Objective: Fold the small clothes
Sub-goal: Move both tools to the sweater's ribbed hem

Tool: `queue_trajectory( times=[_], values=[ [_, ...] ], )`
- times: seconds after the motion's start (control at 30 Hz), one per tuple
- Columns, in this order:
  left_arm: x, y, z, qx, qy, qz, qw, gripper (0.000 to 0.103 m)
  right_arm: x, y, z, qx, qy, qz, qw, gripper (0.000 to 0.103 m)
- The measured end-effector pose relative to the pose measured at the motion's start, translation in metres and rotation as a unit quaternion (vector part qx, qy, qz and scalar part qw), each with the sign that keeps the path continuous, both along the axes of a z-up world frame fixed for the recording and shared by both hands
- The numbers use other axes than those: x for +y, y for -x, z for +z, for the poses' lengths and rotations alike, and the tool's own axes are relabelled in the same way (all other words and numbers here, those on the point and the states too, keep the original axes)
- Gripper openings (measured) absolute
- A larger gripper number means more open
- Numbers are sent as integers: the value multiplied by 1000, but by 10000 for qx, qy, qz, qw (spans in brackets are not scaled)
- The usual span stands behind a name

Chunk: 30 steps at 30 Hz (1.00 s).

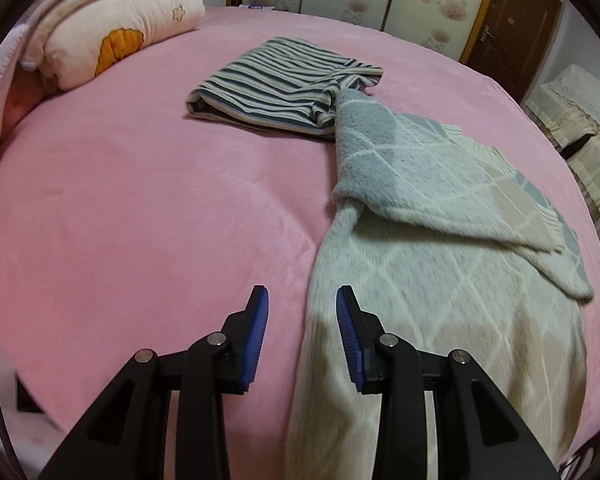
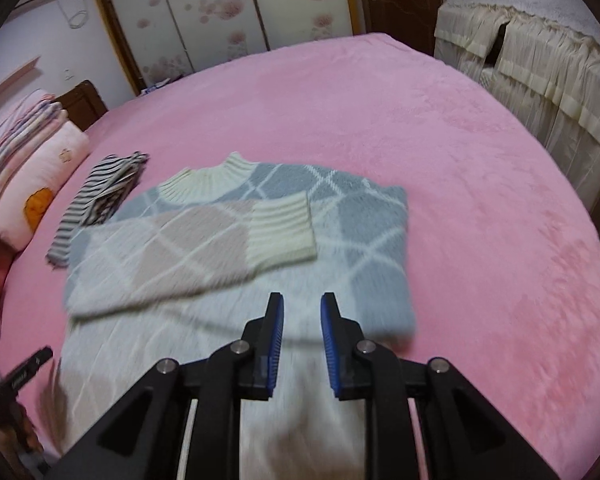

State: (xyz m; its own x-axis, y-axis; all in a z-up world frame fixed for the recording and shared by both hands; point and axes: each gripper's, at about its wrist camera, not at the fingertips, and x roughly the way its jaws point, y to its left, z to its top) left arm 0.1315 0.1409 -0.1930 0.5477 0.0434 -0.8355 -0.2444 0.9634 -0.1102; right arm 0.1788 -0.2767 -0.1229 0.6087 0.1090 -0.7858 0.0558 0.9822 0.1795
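A grey, cream and beige diamond-pattern sweater (image 2: 360, 232) lies flat on the pink bed (image 2: 480, 168), collar pointing away. One sleeve is folded across the chest, and its ribbed cuff (image 2: 280, 232) rests near the middle. My right gripper (image 2: 302, 300) hovers over the sweater's lower body, open, with nothing between its blue pads. In the left wrist view the sweater (image 1: 440, 280) fills the right side. My left gripper (image 1: 302, 294) hangs open above the sweater's left edge, holding nothing. A folded striped garment (image 1: 276, 84) lies beyond the sweater.
Folded pink quilts (image 1: 112, 40) are stacked at the bed's far left corner. Cream-draped furniture (image 2: 540, 80) stands off the bed's right side. Floral sliding doors (image 2: 220, 8) and a brown door (image 1: 512, 32) lie behind the bed. Bare pink blanket (image 1: 140, 220) spreads left of the sweater.
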Motion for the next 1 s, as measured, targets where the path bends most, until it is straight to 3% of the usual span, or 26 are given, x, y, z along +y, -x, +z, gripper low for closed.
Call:
queue_trajectory(
  times=[0.2,0.27,0.33,0.4,0.5,0.6,0.73,1.0],
  values=[
    [-7,47,31,-199,-22,-55,9998,35,-6,75,27,-281,98,11,9996,22],
    [-11,61,42,-294,-51,-86,9995,42,-8,96,35,-371,196,19,9991,24],
    [-17,77,53,-472,-103,-96,9988,59,-8,114,42,-447,263,42,9986,26],
    [-22,92,62,-647,-155,-101,9977,68,-7,130,48,-515,297,58,9982,32],
    [-29,113,74,-845,-215,-171,9960,76,-4,152,54,-636,316,78,9974,42],
    [-36,124,76,-906,-210,-272,9953,84,1,170,53,-670,284,130,9973,43],
    [-38,134,67,-823,-114,-360,9959,84,7,186,40,-574,222,242,9978,43],
    [-22,142,-3,100,924,-521,9943,83,15,203,-22,156,-42,282,9995,43]
  ],
)
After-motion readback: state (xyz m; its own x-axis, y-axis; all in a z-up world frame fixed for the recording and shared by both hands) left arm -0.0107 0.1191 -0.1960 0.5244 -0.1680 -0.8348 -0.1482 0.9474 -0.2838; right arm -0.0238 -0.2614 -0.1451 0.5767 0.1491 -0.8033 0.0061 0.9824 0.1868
